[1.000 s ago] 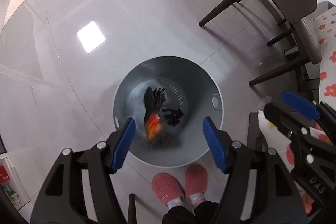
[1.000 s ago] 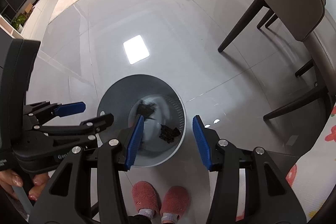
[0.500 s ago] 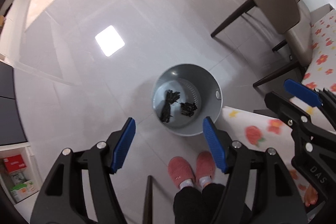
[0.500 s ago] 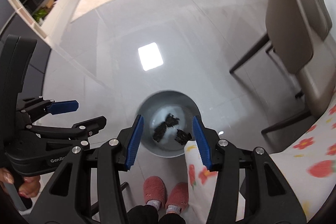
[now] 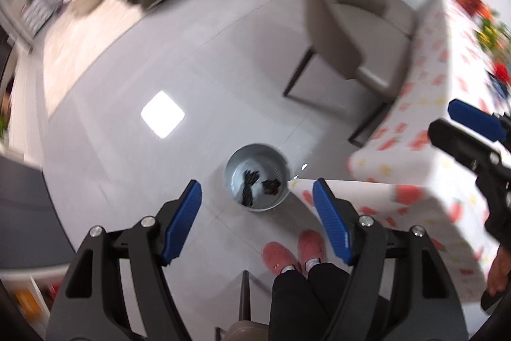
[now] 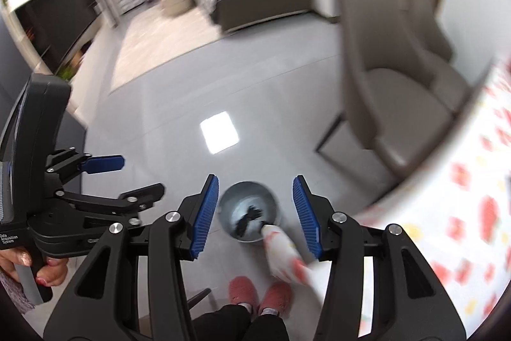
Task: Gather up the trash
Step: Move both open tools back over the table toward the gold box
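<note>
Looking down past my left gripper (image 5: 257, 210) and right gripper (image 6: 255, 211), I see both sets of jaws spread and empty; the left jaws have just been opening further, nothing between them. The grey bin (image 5: 257, 178) stands on the floor (image 5: 179, 59) beside the corner of the flower-cloth counter (image 5: 424, 130), with dark scraps of trash (image 5: 250, 186) lying at its bottom. That much looks collected. Blurred coloured things (image 5: 488, 31) sit on the counter's far end; whether they are trash I cannot tell. The cloth corner hides part of the bin in my right view.
</note>
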A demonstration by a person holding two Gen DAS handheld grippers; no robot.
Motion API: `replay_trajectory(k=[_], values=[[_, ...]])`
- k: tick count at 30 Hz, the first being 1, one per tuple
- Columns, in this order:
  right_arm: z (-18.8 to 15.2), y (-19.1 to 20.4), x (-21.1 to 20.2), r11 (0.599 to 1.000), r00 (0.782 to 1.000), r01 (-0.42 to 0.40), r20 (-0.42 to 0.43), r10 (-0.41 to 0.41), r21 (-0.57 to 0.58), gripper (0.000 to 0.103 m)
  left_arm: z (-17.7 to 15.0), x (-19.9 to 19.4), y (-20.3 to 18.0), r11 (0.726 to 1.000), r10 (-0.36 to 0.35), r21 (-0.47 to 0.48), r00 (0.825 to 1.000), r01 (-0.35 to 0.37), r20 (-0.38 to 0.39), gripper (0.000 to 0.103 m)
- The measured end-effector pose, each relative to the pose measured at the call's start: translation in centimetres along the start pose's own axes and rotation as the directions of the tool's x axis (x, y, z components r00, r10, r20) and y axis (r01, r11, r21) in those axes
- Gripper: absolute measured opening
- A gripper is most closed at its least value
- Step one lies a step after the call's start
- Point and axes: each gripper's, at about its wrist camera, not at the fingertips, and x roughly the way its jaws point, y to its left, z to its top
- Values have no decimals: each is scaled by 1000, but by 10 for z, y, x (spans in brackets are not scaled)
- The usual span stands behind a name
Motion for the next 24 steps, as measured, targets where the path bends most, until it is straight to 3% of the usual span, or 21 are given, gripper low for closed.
replay_trajectory(k=[4, 9, 15, 24], values=[[-18, -52, -58, 985, 993, 104, 34, -110, 141, 50, 17, -30, -53, 989, -62, 138, 997, 57, 35, 72], [-51, -125, -113, 932, 971, 214, 43, -236, 294, 50, 31, -47, -139, 948, -140, 295, 989, 118, 55, 72], [-98, -220, -168, 838, 921, 346, 18, -389, 422, 56, 35, -59, -269, 888, -215, 431, 973, 160, 81, 72], [-175, -355, -242, 718, 853, 465, -48, -519, 518, 59, 30, -59, -452, 797, -306, 560, 951, 228, 48, 73]])
